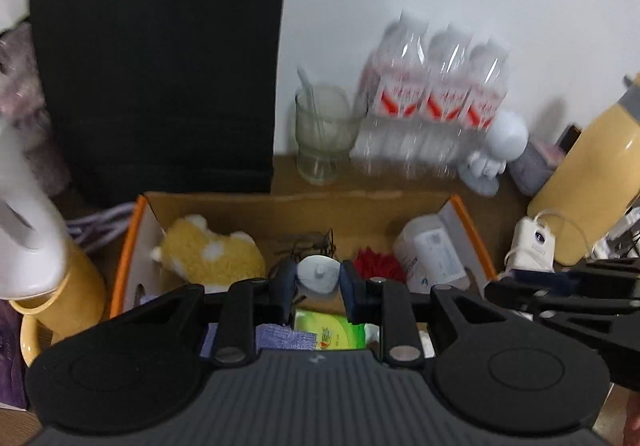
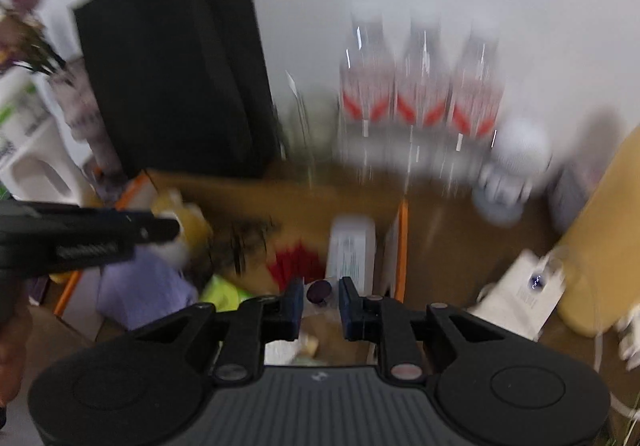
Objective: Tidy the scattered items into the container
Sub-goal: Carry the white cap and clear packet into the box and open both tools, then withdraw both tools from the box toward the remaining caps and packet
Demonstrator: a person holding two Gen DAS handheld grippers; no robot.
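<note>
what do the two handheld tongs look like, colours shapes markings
Both the left tongs and right tongs share one design: a ribbed dark grey body with a small pale logo, two round black discs at its sides, black link arms with silver pivot pins, and dark blue rectangular pads on the fingers. No cables or sleeves are visible.

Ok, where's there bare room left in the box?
Bare cardboard shows at the box back, between yellow plush and white bottle. The front is crowded: red flower, green packet, purple cloth. Outside, bare table borders its right wall. Left gripper grips a white cap; right gripper a dark disc.
</note>
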